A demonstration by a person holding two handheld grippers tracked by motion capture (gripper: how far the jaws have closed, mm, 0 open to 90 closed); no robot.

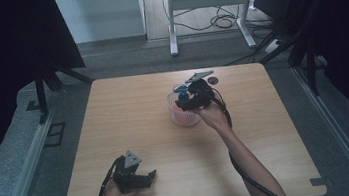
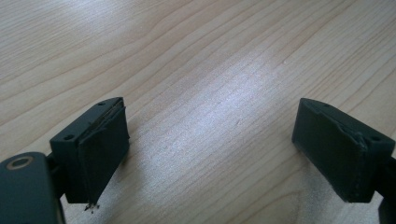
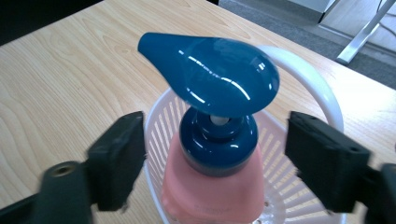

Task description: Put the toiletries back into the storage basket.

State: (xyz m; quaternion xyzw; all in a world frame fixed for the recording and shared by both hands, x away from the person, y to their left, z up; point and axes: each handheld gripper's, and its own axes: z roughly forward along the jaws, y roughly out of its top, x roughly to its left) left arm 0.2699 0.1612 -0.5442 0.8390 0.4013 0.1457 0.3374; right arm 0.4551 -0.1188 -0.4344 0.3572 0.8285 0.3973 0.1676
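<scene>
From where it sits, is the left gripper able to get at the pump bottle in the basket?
Probably yes, after a long reach: the left gripper is open over bare table, but the right gripper flanks the pump bottle in the basket.

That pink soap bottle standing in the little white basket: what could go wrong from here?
The right claw is open with its pads close on either side of the blue pump head; pulling away crookedly might clip it and tip the pink soap bottle. The white basket looks light and could slide or topple with it. The left claw rests far off, too distant to steady anything.
</scene>
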